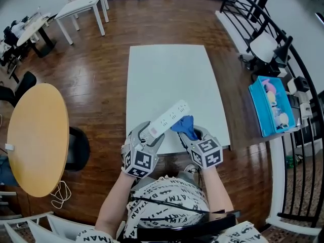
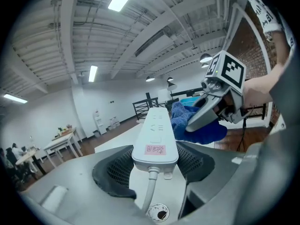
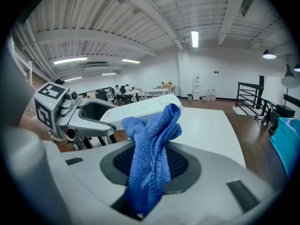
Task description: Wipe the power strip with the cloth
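Over the table [image 1: 172, 70], left tongs [image 2: 154, 168] clamp power strip [image 2: 157, 130]; right tongs [image 3: 151, 168] clamp cloth [image 3: 154, 130].

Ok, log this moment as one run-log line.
left gripper: shut on power strip | right gripper: shut on cloth | position: cloth beside power strip

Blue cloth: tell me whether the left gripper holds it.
No: the right gripper pinches the blue cloth; the left gripper holds the white power strip.

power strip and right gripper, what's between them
The blue cloth, clamped in the right gripper, lies bunched beside the power strip; the head view shows it.
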Demonstrator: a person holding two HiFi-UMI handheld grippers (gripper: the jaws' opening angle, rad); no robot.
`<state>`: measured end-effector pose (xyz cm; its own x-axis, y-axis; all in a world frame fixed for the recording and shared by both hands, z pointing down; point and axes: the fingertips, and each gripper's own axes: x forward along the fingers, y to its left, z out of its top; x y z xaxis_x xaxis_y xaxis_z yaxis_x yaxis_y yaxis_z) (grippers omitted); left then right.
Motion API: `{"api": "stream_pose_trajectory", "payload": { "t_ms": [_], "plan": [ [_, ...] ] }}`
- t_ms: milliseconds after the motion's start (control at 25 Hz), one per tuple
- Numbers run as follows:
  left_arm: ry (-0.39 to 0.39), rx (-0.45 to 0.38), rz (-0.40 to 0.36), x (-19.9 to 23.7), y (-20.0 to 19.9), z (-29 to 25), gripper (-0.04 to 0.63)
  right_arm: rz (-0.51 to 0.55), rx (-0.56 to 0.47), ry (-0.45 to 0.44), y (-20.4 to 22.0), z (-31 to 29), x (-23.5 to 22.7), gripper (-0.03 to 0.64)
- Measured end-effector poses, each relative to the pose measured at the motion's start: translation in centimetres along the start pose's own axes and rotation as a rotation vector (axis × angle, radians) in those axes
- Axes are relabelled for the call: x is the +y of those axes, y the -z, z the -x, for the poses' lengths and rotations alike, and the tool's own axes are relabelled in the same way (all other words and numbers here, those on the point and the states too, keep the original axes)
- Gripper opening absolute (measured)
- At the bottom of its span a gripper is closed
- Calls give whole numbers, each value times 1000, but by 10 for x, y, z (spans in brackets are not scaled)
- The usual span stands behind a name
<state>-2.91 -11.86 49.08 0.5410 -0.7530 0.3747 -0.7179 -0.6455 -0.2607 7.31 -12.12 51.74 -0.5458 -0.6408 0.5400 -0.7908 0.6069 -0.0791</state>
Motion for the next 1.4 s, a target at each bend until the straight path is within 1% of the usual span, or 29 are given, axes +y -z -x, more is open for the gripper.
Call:
{"api": "stream_pose_trajectory", "payload": {
  "t_ms": [160, 280, 400, 480, 600, 680, 760, 840, 960, 1200, 1400],
  "plan": [
    [36, -6, -62, -5, 0, 7, 283, -23, -6, 52, 2, 15, -29, 135],
    [60, -21, -112, -7, -1, 12, 282, 4, -6, 86, 2, 26, -48, 135],
    [85, -28, -172, -7, 2, 18, 282, 59, 11, 117, 2, 34, -57, 135],
    [110, -35, -206, -7, 4, 24, 282, 102, 21, 119, 1, 37, -58, 135],
    [151, -50, -247, -11, 5, 28, 282, 225, 26, 110, -1, 44, -58, 135],
    [196, -65, -270, -16, 5, 31, 282, 345, 28, 87, -1, 48, -55, 135],
    [249, -74, -296, -20, 8, 34, 282, 473, 41, 42, 1, 51, -48, 135],
    [298, -69, -325, -24, 10, 39, 282, 573, 61, -9, 6, 53, -43, 135],
    [358, -62, -355, -33, 12, 42, 282, 651, 92, -73, 11, 58, -41, 136],
    [449, -56, -418, -57, 15, 46, 282, 789, 150, -150, 19, 65, -41, 137],
    [512, -45, -485, -76, 19, 52, 282, 855, 212, -239, 26, 68, -30, 137]
  ]
}}
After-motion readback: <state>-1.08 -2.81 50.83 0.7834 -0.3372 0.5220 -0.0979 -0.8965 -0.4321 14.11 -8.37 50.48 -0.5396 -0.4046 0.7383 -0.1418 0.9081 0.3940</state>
